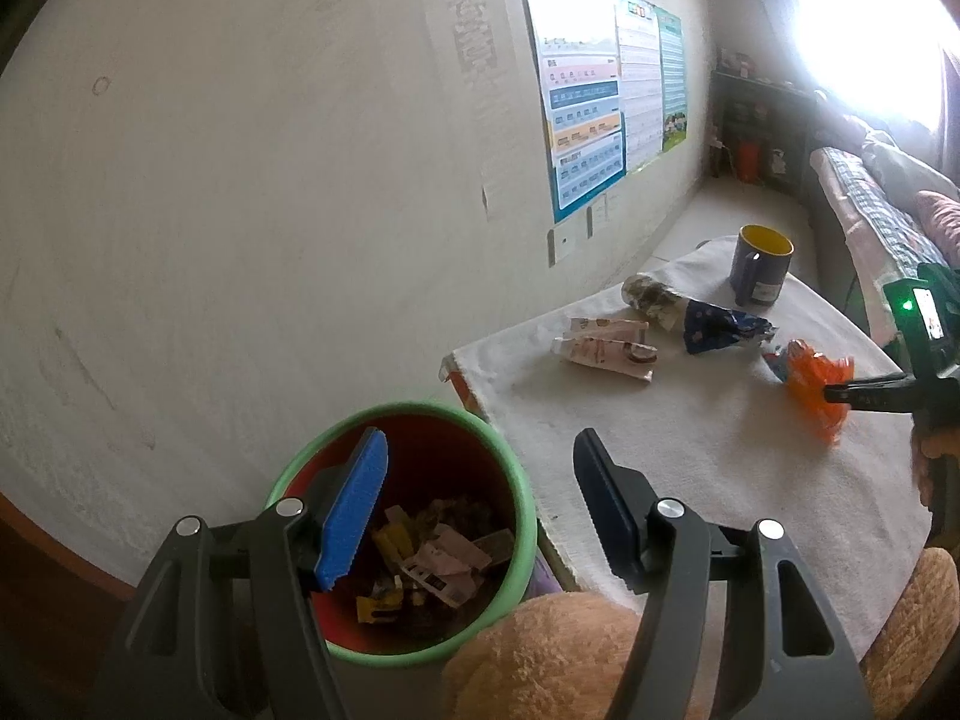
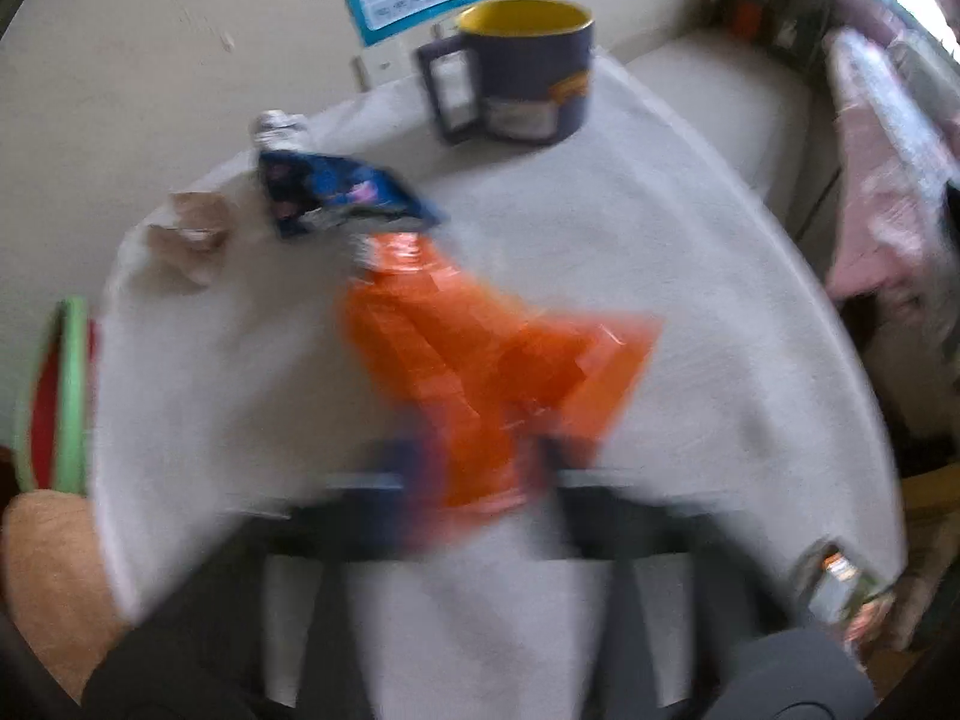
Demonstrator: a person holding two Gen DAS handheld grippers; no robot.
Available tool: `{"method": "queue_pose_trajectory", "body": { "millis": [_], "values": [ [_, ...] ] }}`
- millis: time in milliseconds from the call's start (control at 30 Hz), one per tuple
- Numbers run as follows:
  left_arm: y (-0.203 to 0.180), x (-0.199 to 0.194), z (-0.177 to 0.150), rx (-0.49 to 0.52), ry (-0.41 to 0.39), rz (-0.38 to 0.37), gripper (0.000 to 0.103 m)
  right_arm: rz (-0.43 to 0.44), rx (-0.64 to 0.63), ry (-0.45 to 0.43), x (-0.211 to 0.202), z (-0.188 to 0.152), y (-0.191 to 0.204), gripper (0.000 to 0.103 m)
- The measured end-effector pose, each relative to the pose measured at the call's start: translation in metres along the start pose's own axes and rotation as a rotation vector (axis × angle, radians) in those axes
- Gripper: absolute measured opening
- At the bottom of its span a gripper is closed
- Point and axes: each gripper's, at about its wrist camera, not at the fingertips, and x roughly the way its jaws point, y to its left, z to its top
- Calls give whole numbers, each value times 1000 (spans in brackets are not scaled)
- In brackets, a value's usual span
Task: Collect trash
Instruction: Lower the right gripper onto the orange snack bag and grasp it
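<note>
At the left, the green-rimmed bin [image 1: 408, 531] stands beside the cloth-covered table [image 1: 690, 480], already holding scraps. The left gripper [image 1: 480, 516] hovers over it with its jaws spread and nothing between them. Further right on the cloth lie a pale tube wrapper [image 1: 606, 348], a blue wrapper [image 1: 720, 327] and, behind them, a blue mug [image 1: 759, 267]. At the far right, the right gripper [image 1: 831, 393] has its jaws pressed together on the orange wrapper [image 1: 810, 387], at the near right part of the table.

The pinch seems to catch only an edge of the crinkled film, so it could slip out on the way to the bin. The right wrist view is heavily smeared, so how deep the grip sits probably cannot be judged. A small carton [image 2: 840, 591] at the table's edge is cut off.
</note>
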Motion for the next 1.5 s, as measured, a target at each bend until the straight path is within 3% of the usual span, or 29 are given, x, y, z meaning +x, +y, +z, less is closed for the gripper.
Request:
{"method": "queue_pose_trajectory", "body": {
  "millis": [67,267,300,367,433,533,633,700,767,900,967,1067,1233,1367,1500],
  "values": [
    [-2,-1,1,3,-2,-2,62,17,13,-12,-6,-4,6,8],
    [-10,-6,4,21,-8,-13,62,69,21,-62,-26,-20,17,11],
    [-10,-5,4,17,-4,-22,62,96,40,-78,-33,-21,16,14],
    [-10,-3,3,5,10,-41,62,149,85,-105,-44,-23,13,45],
    [-7,1,2,-18,27,-67,62,172,133,-122,-54,-28,8,57],
    [-4,8,-1,-60,54,-105,62,198,193,-110,-58,-40,0,65],
    [-5,14,-6,-82,81,-134,62,184,236,-107,-57,-48,-10,66],
    [-6,19,-9,-98,93,-150,62,167,264,-112,-55,-45,-17,66],
    [-8,23,-11,-114,113,-171,62,121,265,-119,-48,-32,-18,76],
    [-16,32,-14,-141,149,-220,62,54,244,-36,-6,-11,-14,76],
    [-19,38,-14,-163,166,-249,62,88,266,13,16,-13,-15,63],
    [-25,55,-11,-193,199,-285,62,131,273,-43,7,-22,-14,49],
    [-41,108,13,-280,238,-326,62,197,257,-137,-33,-56,0,47],
    [-57,161,40,-374,245,-281,62,188,194,-205,-54,-102,31,47],
    [-67,218,61,-506,287,-195,62,184,64,-231,-53,-109,56,48]
  ]
}}
